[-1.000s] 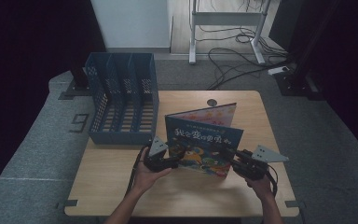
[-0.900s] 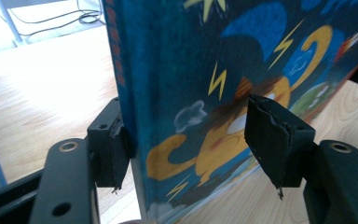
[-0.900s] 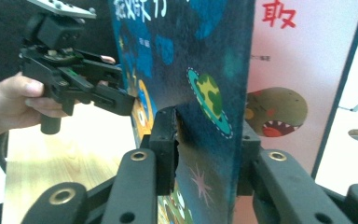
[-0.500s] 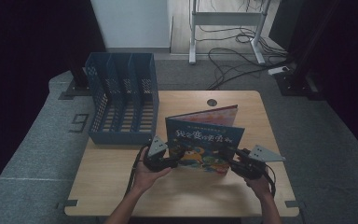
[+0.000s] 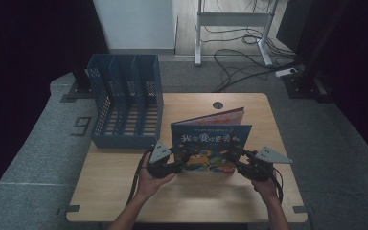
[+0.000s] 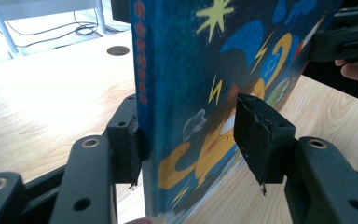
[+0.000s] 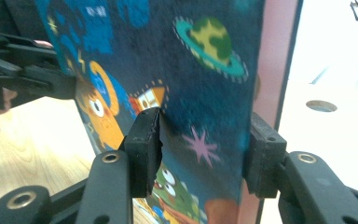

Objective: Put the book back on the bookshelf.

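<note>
Little has shifted in place since a second ago: both hands sit where they were, but the left tongs [image 5: 176, 165] have just been closing on the picture book [image 5: 211, 148] while the right tongs [image 5: 237, 162] have just been opening. The book stands on edge on the bench [image 5: 124, 191] between both tongs. Neither pair pinches it; each is spread, one pad touching the cover. The blue file rack [image 5: 124, 105] waits beyond the left tongs, likely the book's destination.
</note>
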`<state>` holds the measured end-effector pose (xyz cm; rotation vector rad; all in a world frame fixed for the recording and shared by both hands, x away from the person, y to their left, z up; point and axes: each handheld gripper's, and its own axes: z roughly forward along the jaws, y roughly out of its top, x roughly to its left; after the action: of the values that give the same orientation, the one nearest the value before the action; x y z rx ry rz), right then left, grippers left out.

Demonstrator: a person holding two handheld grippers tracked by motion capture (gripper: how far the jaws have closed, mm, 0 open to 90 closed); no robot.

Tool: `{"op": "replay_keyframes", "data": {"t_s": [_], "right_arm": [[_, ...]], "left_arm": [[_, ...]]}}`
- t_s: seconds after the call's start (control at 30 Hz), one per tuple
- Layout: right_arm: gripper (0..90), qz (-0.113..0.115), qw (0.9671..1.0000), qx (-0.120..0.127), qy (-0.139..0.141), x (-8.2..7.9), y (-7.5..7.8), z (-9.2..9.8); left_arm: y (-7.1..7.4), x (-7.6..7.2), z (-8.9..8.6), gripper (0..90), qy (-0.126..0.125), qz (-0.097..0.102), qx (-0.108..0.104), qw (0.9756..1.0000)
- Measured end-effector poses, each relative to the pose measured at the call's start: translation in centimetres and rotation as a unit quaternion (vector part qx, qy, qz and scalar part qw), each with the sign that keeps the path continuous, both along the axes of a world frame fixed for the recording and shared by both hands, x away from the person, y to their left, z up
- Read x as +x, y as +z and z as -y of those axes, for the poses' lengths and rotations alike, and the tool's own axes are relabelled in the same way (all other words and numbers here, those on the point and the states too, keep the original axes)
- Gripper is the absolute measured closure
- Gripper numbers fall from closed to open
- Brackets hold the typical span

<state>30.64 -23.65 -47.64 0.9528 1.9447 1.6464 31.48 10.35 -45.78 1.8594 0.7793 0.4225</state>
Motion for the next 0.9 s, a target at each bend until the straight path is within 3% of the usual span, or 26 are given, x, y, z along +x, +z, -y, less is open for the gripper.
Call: {"op": "replay_keyframes", "data": {"t_s": [0.6,0.9], "right_arm": [[49.0,-0.008,0.9998,0.003,-0.018,0.50,-0.30,0.02],[45.5,-0.015,0.9987,-0.003,-0.049,0.69,-0.36,-0.17]], "left_arm": [[0.88,0.13,0.23,49.7,-0.012,0.003,-0.015,0.9998],[0.94,-0.14,0.29,55.3,-0.022,0.010,-0.015,0.9996]]}}
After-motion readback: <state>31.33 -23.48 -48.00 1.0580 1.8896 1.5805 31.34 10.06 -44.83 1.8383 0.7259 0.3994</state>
